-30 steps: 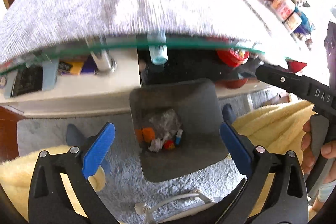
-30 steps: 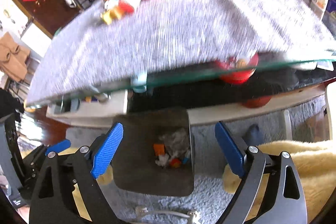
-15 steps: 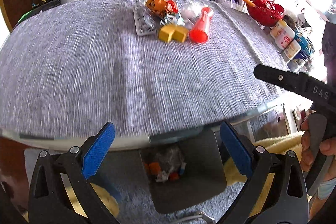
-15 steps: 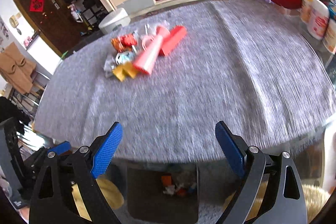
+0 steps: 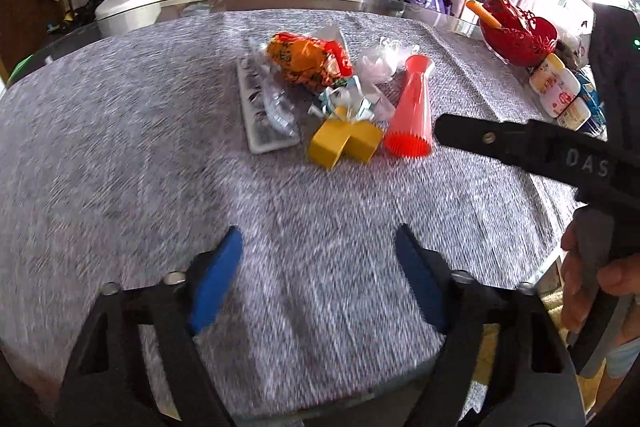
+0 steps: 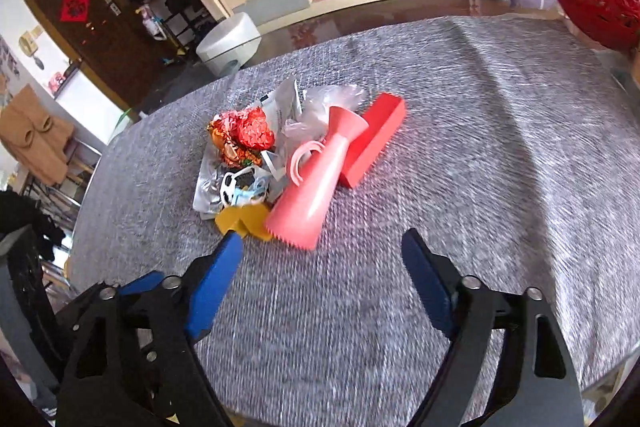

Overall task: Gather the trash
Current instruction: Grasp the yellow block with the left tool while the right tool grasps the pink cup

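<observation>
Bare grey tabletop (image 6: 460,167) is seen between the near edge and the trash pile (image 5: 320,99). The pile's near side is fronted by a yellow block (image 5: 344,143) and a red cone (image 5: 412,115).

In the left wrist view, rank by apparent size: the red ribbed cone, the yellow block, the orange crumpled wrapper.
1. Orange crumpled wrapper and red ribbed cone: look alike, so unranked.
2. Yellow block: smallest, though nearest the camera.

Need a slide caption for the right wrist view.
Open right gripper above grey tablecloth, facing trash pile: red cone, crumpled wrapper, yellow piece.
</observation>
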### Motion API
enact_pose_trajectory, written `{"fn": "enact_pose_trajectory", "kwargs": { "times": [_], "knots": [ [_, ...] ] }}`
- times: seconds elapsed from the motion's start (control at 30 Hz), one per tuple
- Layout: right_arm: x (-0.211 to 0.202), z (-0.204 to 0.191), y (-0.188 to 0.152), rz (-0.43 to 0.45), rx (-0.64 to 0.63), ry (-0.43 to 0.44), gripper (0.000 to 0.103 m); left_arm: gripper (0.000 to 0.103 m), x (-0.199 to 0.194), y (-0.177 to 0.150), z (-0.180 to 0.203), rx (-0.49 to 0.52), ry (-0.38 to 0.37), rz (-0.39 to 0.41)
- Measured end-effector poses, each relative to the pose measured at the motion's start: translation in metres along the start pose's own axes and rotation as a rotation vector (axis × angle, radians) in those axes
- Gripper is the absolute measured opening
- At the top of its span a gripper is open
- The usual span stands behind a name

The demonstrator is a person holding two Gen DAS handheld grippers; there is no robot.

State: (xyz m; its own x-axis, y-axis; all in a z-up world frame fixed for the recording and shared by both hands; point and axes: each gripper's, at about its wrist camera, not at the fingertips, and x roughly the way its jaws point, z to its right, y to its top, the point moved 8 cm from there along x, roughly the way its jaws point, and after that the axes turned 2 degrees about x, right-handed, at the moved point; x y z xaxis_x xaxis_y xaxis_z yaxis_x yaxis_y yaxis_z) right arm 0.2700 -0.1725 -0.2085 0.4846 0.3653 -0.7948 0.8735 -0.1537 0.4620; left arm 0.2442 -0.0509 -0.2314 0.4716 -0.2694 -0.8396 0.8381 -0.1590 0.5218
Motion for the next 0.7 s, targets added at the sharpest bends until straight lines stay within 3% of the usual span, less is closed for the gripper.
{"fn": "enact_pose_trajectory", "kwargs": {
  "times": [0.17,0.43,0.7],
  "knots": [
    [0.011,-0.002,0.004,-0.013,0.005,0.018,0.060,0.054,0.017,0.012,0.005,0.019,-0.037,-0.005],
    [0.025,-0.002,0.008,-0.028,0.005,0.035,0.054,0.035,0.036,0.033,0.007,0.014,-0.090,0.005],
    [0.029,0.003,0.008,-0.026,0.022,0.048,0.045,0.032,0.048,0.051,0.011,0.074,-0.074,0.020]
  ]
}}
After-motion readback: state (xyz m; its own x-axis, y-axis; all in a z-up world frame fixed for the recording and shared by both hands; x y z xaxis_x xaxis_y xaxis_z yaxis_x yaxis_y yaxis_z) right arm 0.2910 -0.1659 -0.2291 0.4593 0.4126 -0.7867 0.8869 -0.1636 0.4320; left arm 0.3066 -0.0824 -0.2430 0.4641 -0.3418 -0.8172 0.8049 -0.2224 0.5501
